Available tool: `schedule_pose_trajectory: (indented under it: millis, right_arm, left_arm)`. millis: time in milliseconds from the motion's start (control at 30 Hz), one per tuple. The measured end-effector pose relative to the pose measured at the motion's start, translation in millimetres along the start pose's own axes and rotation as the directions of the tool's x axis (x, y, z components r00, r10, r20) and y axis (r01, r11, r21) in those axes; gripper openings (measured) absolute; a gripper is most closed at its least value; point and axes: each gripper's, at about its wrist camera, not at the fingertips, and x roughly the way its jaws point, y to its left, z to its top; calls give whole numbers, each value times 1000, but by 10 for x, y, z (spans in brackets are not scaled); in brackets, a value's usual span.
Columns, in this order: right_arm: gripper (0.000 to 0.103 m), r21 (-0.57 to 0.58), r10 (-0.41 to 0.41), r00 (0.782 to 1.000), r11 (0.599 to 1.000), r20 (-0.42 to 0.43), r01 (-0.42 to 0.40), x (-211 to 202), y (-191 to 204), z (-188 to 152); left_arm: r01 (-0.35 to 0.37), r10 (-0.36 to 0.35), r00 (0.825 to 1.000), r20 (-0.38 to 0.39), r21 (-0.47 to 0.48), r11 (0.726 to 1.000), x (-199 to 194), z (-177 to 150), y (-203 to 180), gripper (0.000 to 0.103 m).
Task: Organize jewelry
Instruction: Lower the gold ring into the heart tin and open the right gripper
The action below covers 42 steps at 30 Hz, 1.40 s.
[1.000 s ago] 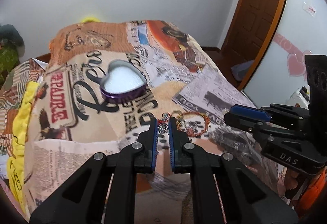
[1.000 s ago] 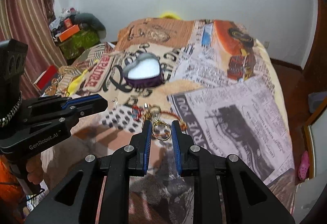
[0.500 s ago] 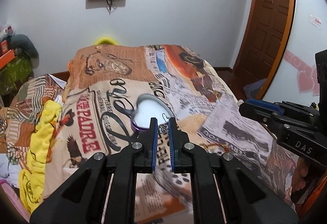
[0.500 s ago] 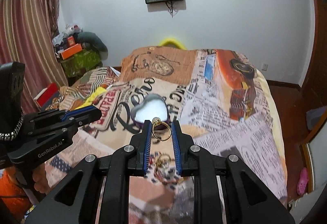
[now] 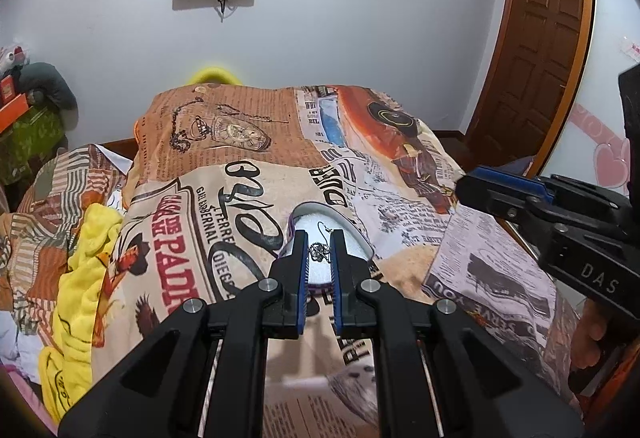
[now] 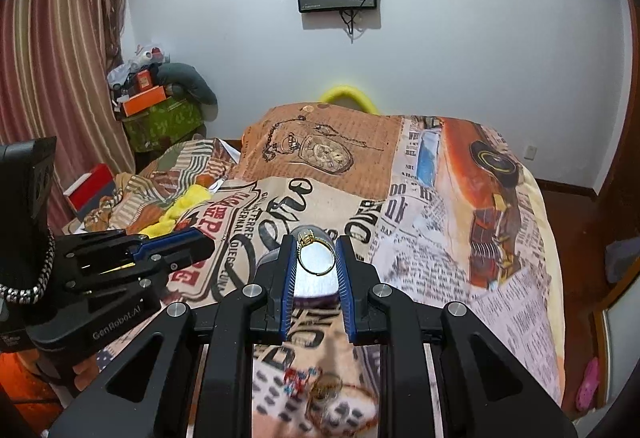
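Two claws were both loaded and held over the bed (image 5: 404, 222): the left claw (image 5: 319, 252) was pinched on a small silver earring (image 5: 320, 249), hook wire sticking up past the tips, and the right claw (image 6: 316, 258) was clamped across a gold ring (image 6: 316, 257) held by its sides. Heart-shaped box (image 5: 316, 214), purple wall and white lining, sat open on the printed blanket (image 5: 240, 142) just beyond both claw tips, partly hidden by them in each view. More jewelry (image 6: 324, 390), a beaded bracelet and some gold pieces, lay blurred on the near blanket below the right claw. Step in hand looked like dropping both pieces into the box. To do it well: bring tips low over the white lining before letting go, release one claw at a time so they don't collide, keep the earring hook from snagging on the pad ridges, and open gently so the ring doesn't bounce out over the rim. Soft bedding meant the box could tip if nudged.
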Motion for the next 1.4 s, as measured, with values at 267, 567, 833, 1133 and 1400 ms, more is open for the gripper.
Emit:
schedule_pose_trajectory:
  millis: [267, 567, 833, 1133, 1400]
  right_arm:
    - [18, -12, 38, 991, 999, -130, -40, 521, -89, 24]
    - [18, -11, 85, 961, 996, -264, -91, 913, -188, -37]
    - [18, 9, 132, 935, 991, -330, -137, 1109, -222, -50]
    - [18, -7, 136, 919, 989, -371, -149, 1267, -170, -96]
    - [18, -6, 129, 912, 990, -389, -143, 1316, -182, -116]
  left_arm:
    - [-1, 1, 1000, -29, 0, 1000, 331, 72, 63, 9]
    - [47, -41, 988, -150, 37, 998, 759, 28, 64, 9]
    - [63, -47, 969, -241, 58, 996, 1010, -66, 52, 9]
    - [68, -56, 962, -266, 34, 997, 1075, -78, 119, 9]
    - [49, -38, 963, -266, 37, 998, 1017, -79, 162, 9]
